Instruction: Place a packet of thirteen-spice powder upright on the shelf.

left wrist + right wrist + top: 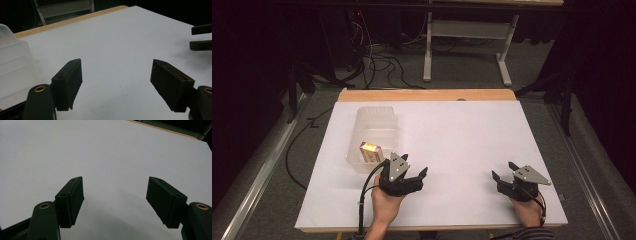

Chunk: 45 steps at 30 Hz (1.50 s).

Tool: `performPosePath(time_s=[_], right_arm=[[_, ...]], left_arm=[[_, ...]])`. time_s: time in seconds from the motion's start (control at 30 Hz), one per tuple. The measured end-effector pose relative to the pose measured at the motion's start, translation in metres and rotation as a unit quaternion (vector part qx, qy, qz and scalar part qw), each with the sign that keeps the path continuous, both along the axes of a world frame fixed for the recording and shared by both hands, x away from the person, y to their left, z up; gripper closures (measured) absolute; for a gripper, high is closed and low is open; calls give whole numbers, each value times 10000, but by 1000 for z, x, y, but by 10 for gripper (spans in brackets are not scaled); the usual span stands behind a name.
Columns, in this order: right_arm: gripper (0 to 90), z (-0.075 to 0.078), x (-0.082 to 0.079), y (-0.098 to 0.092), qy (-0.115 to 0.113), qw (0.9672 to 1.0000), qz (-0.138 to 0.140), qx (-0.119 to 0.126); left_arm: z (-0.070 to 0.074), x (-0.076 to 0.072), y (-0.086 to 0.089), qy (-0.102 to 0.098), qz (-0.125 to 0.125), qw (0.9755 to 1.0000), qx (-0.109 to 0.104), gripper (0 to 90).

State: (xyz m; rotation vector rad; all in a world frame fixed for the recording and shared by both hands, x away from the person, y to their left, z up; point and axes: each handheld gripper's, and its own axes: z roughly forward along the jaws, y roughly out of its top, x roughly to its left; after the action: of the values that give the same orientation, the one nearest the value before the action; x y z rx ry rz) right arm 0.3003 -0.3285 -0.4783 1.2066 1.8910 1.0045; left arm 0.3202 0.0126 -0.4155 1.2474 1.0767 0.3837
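Resting just beside the clear bin (373, 137), the left gripper (412, 176) stands wide and empty; the right gripper (503, 176), well apart, likewise. A careless reach could tip the bin holding the small box (369, 152).

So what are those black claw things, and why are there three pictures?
They are tools a person holds. The left hand-held gripper and the right hand-held gripper each have two black jaws, standing open and holding nothing. One picture looks down from above the table, which has a white top. The other two come from small cameras riding on each gripper, looking along its jaws. On the table lies a clear plastic container with a small yellowish box inside.
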Motion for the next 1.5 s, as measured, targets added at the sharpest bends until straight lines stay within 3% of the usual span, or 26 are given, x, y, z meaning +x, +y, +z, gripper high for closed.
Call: performPosePath(time_s=[0.23,0.67,1.23,1.5], right_arm=[[306,0,0,0,2,10000,0,-4],[306,0,0,0,13,10000,-1,-9],[306,0,0,0,22,10000,9,-10],[306,0,0,0,17,10000,9,-6]], left_arm=[[-5,2,-4,103,-51,9999,-33,261],[-26,11,-16,317,-36,9994,112,263],[-49,29,-30,165,79,9992,357,263],[-56,35,-33,138,150,9993,320,263]])
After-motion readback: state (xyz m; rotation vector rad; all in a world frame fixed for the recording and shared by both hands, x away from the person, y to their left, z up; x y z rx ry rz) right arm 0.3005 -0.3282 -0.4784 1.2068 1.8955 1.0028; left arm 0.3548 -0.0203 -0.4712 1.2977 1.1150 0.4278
